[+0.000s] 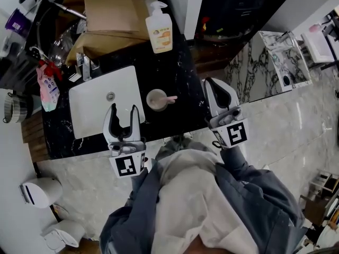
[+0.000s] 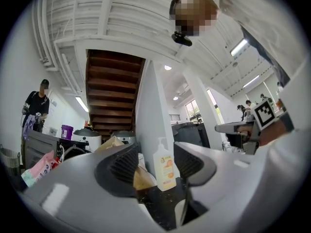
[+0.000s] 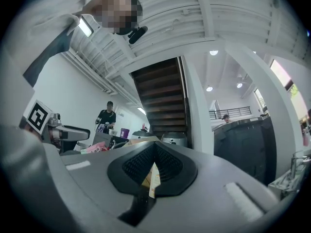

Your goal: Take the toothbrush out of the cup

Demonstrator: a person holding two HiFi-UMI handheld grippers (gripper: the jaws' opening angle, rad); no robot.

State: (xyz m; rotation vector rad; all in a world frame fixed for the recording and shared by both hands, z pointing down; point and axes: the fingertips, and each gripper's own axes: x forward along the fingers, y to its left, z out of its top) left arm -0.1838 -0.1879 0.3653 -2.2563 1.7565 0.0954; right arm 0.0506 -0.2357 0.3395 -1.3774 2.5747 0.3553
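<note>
Toothbrush (image 1: 171,98), pink, leans over the right rim of a small cup (image 1: 156,100) on the black counter (image 1: 180,67), just right of the white sink (image 1: 90,115). The left gripper (image 1: 123,110) hovers near the cup, jaws apart and empty. The right gripper (image 1: 211,86) has its jaws together on nothing. The brush is likely light, stiff and slick, so pinch the exposed handle.

The floor (image 1: 296,142) is being covered by pale veined marble. A black marble counter (image 1: 175,73) is being seen from above, with a white sink (image 1: 95,115) being held in its top. Overhead, a white beamed ceiling (image 2: 97,18) is being lit by strip lights (image 2: 239,47) and round lamps (image 3: 213,53). The dark wooden underside of a staircase (image 2: 114,86) is being flanked by a white pillar (image 2: 148,125). Daylight is being let in through what seems to be a window (image 2: 193,111), far off and small.
</note>
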